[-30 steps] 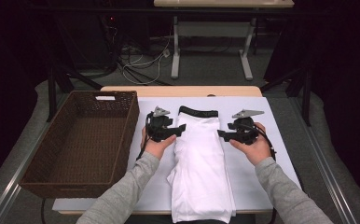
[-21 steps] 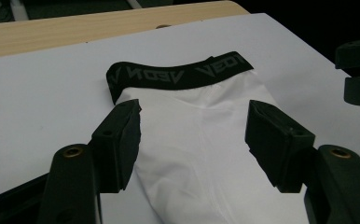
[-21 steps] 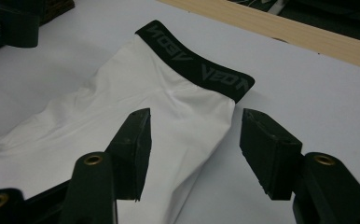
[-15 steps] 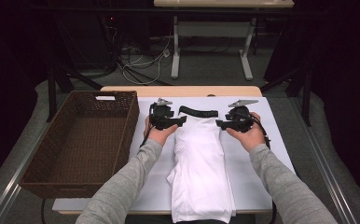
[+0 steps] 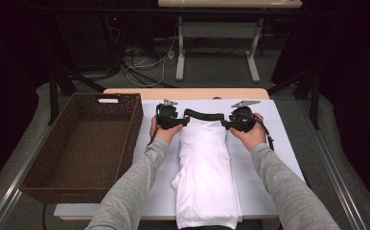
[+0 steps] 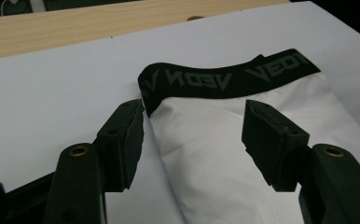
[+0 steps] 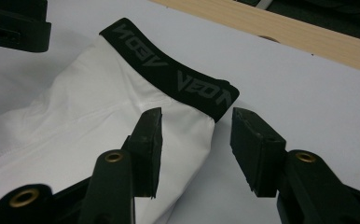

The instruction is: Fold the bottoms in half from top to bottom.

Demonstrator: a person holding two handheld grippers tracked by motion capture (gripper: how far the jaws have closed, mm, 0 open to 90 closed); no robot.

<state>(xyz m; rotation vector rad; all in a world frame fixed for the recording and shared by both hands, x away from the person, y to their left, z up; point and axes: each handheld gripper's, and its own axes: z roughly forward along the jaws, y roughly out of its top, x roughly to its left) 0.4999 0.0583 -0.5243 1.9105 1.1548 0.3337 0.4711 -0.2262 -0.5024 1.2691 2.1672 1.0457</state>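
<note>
The white folded garment (image 5: 206, 172) lies lengthwise on the white sheet (image 5: 279, 143) covering the desk, its black waistband (image 5: 203, 115) at the far end. Both grippers sit at that end, one at each corner. The left gripper (image 6: 194, 135) has its fingers spread, straddling the waistband's left corner, cloth between them but not pinched. The right gripper (image 7: 197, 140) does the same at the other corner (its fingers have just been closing in, yet they're apart and not pressing on the fabric). A brown wicker basket (image 5: 85, 143) sits well off to the outside of the left gripper.
</note>
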